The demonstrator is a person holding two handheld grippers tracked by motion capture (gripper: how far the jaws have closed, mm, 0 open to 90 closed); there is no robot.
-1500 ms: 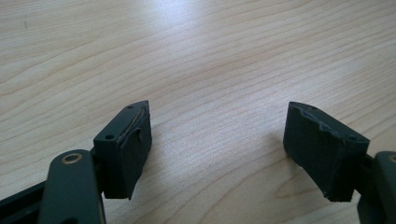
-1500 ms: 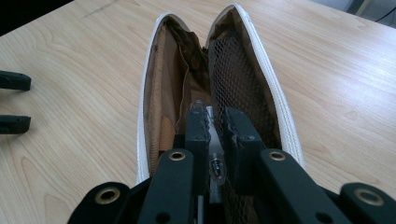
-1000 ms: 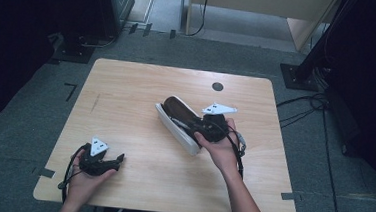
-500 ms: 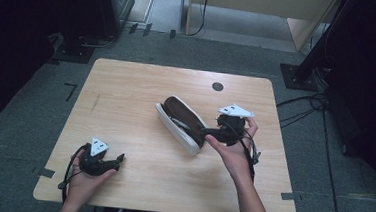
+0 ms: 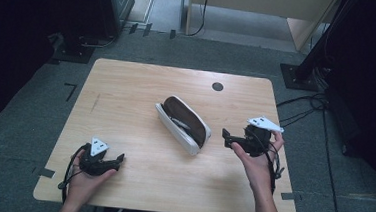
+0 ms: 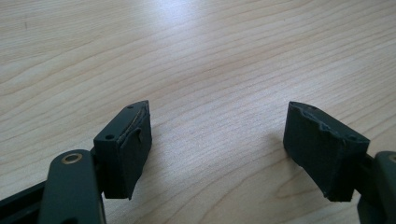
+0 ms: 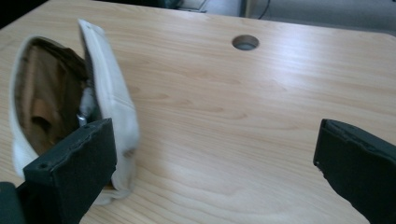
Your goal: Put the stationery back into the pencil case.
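Pouch (image 5: 183,124) mid-table (image 5: 127,81), grommet hole (image 5: 217,86) beyond; right gripper (image 5: 229,138) beside pouch.

The left gripper (image 6: 217,149) hangs low over the table (image 6: 196,60), its two black jaws rising from the bottom edge and standing well apart, with nothing between them but bare wood. The pads (image 6: 133,149) are worn, their edges chipped and ragged. The table is pale wood with grain running across, brighter toward the top.
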